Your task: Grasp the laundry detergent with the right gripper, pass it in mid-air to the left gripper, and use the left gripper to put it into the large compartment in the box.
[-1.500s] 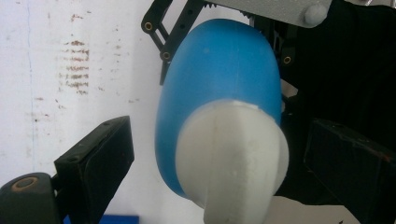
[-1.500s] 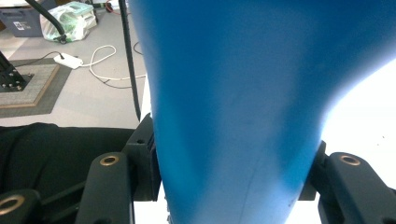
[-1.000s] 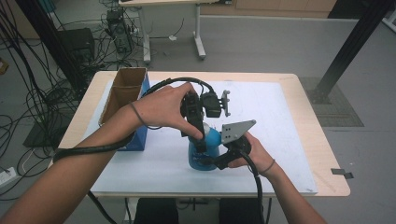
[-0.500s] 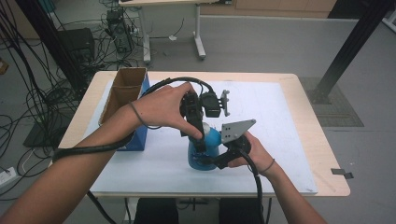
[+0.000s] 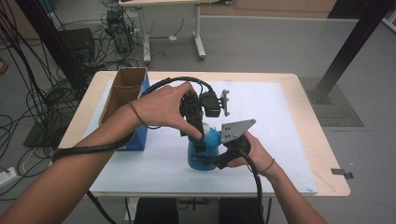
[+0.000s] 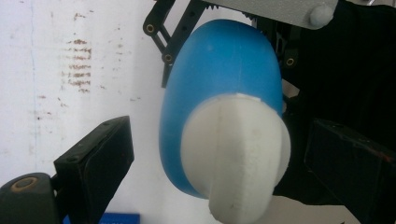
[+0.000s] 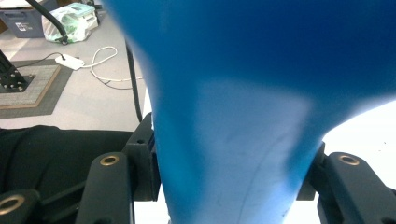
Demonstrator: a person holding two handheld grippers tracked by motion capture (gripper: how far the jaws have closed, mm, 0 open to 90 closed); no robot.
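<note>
High view: blue bottle (image 5: 201, 154) stands upright on the white sheet (image 5: 280, 121) that covers most of my light wood table (image 5: 322, 154), near the front edge and about mid-width. My right gripper (image 5: 212, 161) comes in from the right and is clamped on the bottle's lower body. My left gripper (image 5: 200, 140) points down from above onto the bottle's white cap (image 5: 205, 127). An open cardboard box (image 5: 122, 91) sits at the left end of the table against a blue box (image 5: 140, 135). The room has a grey floor, cable bundles at the left, a second table's legs behind, a black post at the right and a dark floor mat (image 5: 336, 105) beside it. Left gripper view: looking down on the cap (image 6: 238, 149) and the bottle's blue shoulder (image 6: 224, 60); my left jaws stand apart, one on each side of the cap with a clear gap to it, so released. The sheet (image 6: 70, 70) has faint brown scuff marks here. Right gripper view: the bottle (image 7: 243, 121) sits squeezed between my right jaws, both pressing on its sides. Behind it is the grey floor with a white cable (image 7: 100, 58) and a grey crate (image 7: 28, 21).
</note>
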